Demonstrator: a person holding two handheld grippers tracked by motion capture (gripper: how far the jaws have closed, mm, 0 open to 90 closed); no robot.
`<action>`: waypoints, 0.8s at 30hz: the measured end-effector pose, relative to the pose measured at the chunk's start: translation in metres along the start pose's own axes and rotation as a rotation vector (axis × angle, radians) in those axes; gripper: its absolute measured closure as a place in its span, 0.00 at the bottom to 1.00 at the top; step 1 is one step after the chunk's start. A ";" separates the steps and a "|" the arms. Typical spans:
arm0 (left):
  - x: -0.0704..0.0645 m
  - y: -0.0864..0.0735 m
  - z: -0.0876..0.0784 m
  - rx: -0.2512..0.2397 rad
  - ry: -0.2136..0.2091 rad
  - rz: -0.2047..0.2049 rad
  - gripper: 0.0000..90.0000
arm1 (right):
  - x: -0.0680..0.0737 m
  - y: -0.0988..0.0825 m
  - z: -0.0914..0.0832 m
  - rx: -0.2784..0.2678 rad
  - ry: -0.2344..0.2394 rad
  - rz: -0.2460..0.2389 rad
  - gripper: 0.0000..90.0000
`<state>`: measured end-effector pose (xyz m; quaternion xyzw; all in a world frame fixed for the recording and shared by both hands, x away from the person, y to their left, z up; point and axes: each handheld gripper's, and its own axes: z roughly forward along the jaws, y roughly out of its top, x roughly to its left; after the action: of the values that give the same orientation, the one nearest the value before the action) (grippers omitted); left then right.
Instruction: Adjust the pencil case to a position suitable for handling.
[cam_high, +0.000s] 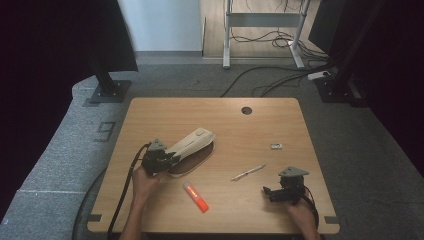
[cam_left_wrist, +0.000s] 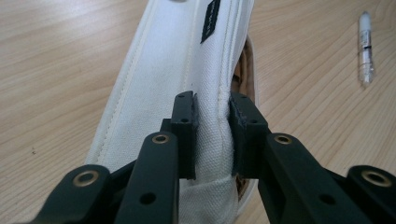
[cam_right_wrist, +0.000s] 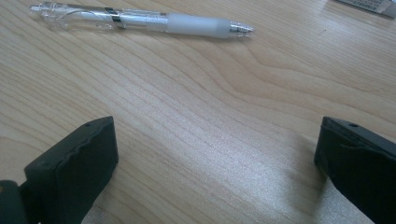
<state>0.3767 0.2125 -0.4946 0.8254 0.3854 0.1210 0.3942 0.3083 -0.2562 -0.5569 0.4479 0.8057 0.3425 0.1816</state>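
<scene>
My left tool (cam_left_wrist: 212, 128) had its jaws pinched on the near end of the white pencil case (cam_left_wrist: 187, 84), whose far end stretched away from me and lifted off the bench (cam_high: 165, 115). My right tool (cam_right_wrist: 215, 154) stood with jaws spread wide and empty above bare wood, the clear pen (cam_right_wrist: 140, 21) lying just beyond them.

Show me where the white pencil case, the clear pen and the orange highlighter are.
white pencil case (cam_left_wrist: 163, 84), left gripper view, on its canvas side panel.
clear pen (cam_right_wrist: 140, 21), right gripper view, on the barrel near the grip.
orange highlighter (cam_high: 196, 197), high view, on the middle of its body.
</scene>
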 end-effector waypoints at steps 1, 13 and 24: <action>0.000 0.000 -0.001 -0.004 -0.003 -0.004 0.82 | 0.000 0.000 0.000 0.000 0.000 0.000 0.00; 0.001 0.001 -0.008 -0.034 -0.024 -0.009 0.84 | -0.001 0.001 0.001 0.001 0.005 -0.008 0.00; 0.001 0.001 -0.009 -0.039 -0.048 -0.013 0.83 | 0.000 0.006 0.001 0.038 0.004 0.002 0.00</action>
<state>0.3736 0.2181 -0.4879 0.8178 0.3787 0.1063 0.4201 0.3125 -0.2541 -0.5537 0.4512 0.8120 0.3284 0.1712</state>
